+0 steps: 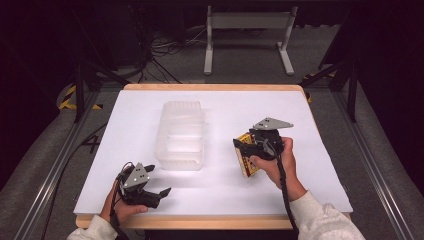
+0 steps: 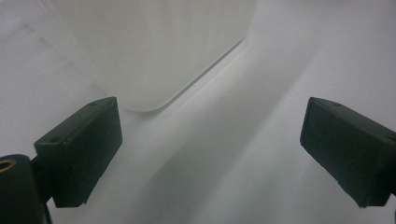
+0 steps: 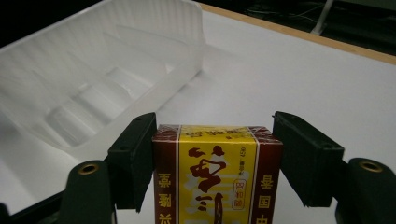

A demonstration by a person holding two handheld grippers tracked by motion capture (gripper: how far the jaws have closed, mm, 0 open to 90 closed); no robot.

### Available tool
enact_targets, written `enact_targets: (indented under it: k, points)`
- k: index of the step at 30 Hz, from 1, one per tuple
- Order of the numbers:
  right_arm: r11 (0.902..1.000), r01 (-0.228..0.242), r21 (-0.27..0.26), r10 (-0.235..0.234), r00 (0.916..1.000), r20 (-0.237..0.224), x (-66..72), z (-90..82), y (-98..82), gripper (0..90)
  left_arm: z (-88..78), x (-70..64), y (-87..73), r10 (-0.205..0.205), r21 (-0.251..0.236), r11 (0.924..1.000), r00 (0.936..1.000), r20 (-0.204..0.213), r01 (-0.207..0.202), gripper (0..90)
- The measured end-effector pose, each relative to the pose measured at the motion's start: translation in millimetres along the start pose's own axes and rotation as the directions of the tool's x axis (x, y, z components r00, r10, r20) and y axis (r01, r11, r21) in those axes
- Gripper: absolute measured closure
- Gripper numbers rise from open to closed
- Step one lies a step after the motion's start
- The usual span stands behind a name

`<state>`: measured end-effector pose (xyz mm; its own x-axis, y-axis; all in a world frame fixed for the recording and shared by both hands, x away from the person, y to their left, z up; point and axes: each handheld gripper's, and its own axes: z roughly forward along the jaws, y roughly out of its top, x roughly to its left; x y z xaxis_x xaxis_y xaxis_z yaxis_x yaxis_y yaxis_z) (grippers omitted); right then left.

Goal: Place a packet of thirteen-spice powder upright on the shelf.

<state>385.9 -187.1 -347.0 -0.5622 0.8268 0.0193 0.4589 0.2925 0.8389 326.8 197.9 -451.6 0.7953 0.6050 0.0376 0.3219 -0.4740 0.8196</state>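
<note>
A small box (image 1: 248,165) printed in yellow and dark red hangs just above the white table (image 1: 260,105), right of centre. My right gripper (image 1: 241,148) is shut on it; in the right gripper view both black pads press the box (image 3: 217,172) on its two sides. A translucent plastic tray (image 1: 181,162) with moulded compartments lies at the table's middle, left of the box. My left gripper (image 1: 157,181) rests low at the front left, open, with nothing between its fingers (image 2: 79,154). The tray's rounded corner (image 2: 154,51) is just ahead of it.
The table's wooden edge (image 1: 210,221) runs along the front. Beyond the far edge stand a metal frame (image 1: 247,35) and cables on the grey floor. Bare white tabletop lies right of the box and between the two hands.
</note>
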Motion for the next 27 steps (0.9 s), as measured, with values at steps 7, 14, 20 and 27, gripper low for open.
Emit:
enact_targets:
  k: [7,14,20,27]
  points:
    - [0.9949,-0.017,-0.100,0.017,0.9998,0.006,9.6,2.3,13.9,33.1,1.5,-0.3,0.9,-0.009,-0.006,0.9999,0.9999,-0.006,0.009,6.0]
    - [0.9735,-0.089,-0.211,0.089,0.9960,-0.010,28.3,17.7,30.6,33.2,1.4,0.7,0.1,-0.009,-0.005,0.9999,1.0000,0.001,0.009,6.1]
    - [0.9572,-0.115,-0.266,0.112,0.9934,-0.026,52.9,29.0,44.1,33.1,-0.2,1.5,-0.4,-0.010,-0.008,0.9999,0.9999,0.000,0.010,6.2]
    - [0.9507,-0.125,-0.284,0.120,0.9922,-0.035,91.0,51.7,60.1,33.1,-1.8,1.8,-0.8,-0.003,-0.023,0.9997,1.0000,0.000,0.003,6.2]
